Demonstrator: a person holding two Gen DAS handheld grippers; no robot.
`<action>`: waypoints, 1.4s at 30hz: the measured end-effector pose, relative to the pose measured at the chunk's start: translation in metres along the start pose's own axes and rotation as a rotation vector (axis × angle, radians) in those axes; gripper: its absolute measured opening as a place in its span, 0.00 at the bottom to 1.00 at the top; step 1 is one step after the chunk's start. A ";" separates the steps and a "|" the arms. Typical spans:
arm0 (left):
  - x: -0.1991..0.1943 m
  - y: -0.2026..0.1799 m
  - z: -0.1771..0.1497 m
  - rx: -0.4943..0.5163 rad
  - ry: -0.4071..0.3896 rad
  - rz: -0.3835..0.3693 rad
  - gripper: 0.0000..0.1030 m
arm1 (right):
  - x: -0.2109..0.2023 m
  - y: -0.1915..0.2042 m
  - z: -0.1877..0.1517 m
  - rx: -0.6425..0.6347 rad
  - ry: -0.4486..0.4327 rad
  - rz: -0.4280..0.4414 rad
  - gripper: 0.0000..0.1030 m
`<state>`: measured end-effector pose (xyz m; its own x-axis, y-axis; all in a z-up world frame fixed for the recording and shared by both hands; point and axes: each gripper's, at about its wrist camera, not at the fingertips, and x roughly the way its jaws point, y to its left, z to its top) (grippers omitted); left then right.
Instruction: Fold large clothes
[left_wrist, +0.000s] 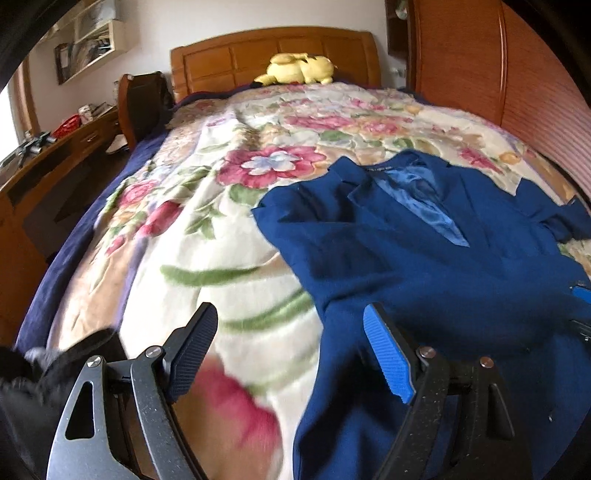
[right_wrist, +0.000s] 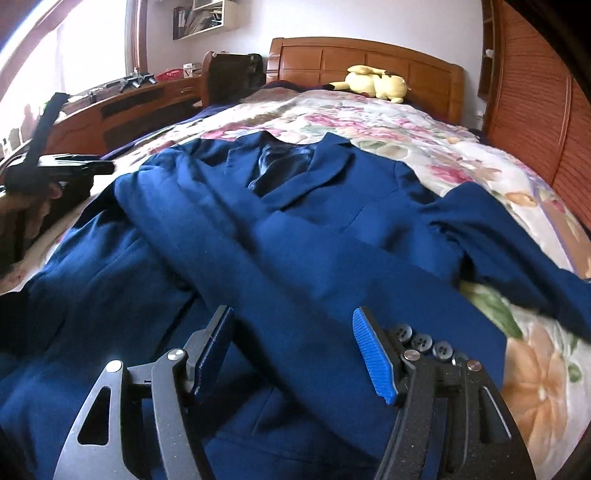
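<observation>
A dark blue suit jacket (right_wrist: 303, 221) lies face up on the flowered bedspread (left_wrist: 221, 229), collar toward the headboard. One sleeve (right_wrist: 236, 258) is folded diagonally across its front, cuff buttons (right_wrist: 424, 341) near my right finger. My right gripper (right_wrist: 291, 343) hangs open just above that sleeve, nothing between its pads. My left gripper (left_wrist: 288, 339) is open over the jacket's (left_wrist: 424, 266) left edge, one finger above the bedspread, one above blue cloth. The left gripper (right_wrist: 55, 173) also shows in a hand at the far left of the right wrist view. The other sleeve (right_wrist: 517, 251) lies out to the right.
A yellow plush toy (left_wrist: 299, 68) rests by the wooden headboard (left_wrist: 273, 55). A wooden desk (left_wrist: 55, 162) with clutter and a chair (left_wrist: 142, 107) stand left of the bed. A slatted wooden wardrobe (right_wrist: 539, 122) runs along the right side.
</observation>
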<state>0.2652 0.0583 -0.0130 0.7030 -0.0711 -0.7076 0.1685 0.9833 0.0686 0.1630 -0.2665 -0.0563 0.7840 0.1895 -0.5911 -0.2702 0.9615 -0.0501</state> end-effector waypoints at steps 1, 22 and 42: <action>0.006 -0.001 0.004 0.007 0.012 -0.007 0.80 | 0.001 -0.001 0.000 0.004 0.000 0.004 0.66; 0.058 -0.006 0.044 -0.061 0.134 -0.135 0.07 | -0.028 0.004 -0.007 0.031 -0.107 -0.009 0.66; -0.013 -0.006 0.035 0.060 -0.091 0.004 0.30 | -0.048 0.004 -0.007 0.038 -0.170 -0.043 0.66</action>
<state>0.2793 0.0477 0.0200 0.7633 -0.0846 -0.6405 0.2043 0.9721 0.1151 0.1205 -0.2729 -0.0341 0.8783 0.1762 -0.4445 -0.2161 0.9755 -0.0403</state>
